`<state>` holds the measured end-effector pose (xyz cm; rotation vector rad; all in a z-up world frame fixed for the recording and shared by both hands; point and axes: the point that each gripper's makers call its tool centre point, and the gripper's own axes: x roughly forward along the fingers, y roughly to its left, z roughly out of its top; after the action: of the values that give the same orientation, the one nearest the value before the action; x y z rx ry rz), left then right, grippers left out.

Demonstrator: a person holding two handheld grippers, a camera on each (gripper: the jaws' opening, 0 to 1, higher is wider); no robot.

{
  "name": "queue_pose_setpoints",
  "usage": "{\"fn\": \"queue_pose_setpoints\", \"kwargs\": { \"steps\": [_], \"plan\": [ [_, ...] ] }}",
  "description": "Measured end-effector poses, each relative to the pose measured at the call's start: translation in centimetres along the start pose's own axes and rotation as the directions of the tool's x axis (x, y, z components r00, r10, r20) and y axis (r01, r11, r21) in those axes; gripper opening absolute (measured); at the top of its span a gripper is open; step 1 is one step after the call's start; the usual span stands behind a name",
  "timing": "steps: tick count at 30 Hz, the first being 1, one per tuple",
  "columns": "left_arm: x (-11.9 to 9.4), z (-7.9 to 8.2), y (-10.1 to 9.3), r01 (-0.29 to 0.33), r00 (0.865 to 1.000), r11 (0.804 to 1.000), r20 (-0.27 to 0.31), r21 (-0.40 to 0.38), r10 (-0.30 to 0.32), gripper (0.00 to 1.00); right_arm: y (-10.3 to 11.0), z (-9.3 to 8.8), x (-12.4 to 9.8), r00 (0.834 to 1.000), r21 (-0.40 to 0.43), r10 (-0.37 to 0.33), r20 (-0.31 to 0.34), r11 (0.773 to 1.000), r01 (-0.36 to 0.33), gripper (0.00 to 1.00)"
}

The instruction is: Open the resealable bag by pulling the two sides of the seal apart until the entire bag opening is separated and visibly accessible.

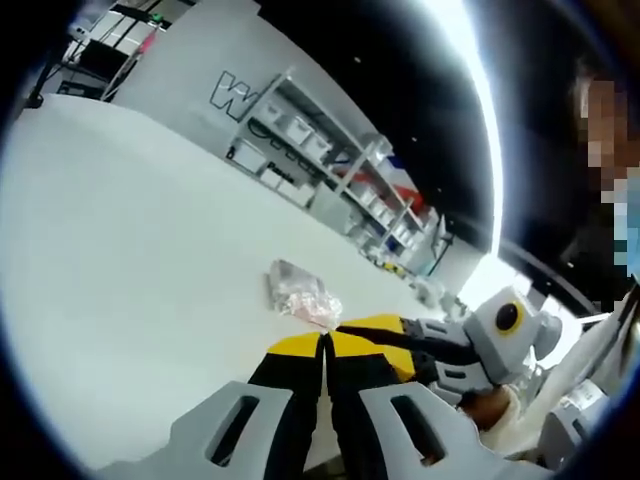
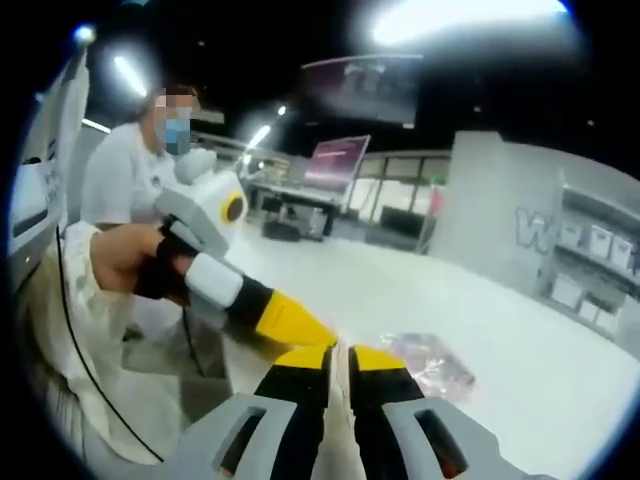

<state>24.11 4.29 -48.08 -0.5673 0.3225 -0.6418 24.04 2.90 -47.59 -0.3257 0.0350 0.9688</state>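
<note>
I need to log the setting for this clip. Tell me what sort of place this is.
Probably a lab or workshop for recording handling tasks. A large white table holds the bag, metal shelves with white bins line a wall with big lettering, and desks with a monitor stand behind under ceiling strip lights.

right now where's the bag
The bag lies on the white table, just beyond both grippers' yellow tips; in the right gripper view it sits right of centre.
</note>
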Motion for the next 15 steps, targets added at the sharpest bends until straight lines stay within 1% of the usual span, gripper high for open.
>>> {"fn": "queue_pose_setpoints", "kwargs": {
  "steps": [7,15],
  "plan": [
    [-0.11,-0.11,0.34,-0.006,1.0,1.0,-0.01,0.022,0.006,0.01,0.07,-0.43,0.11,1.0,0.0,0.002,-0.02,1.0,-0.002,0.0],
    [-0.23,-0.18,0.65,-0.01,1.0,0.999,-0.015,0.035,0.01,0.01,0.08,-0.47,0.04,1.0,0.013,0.0,-0.022,1.0,0.0,0.0]
  ]
}}
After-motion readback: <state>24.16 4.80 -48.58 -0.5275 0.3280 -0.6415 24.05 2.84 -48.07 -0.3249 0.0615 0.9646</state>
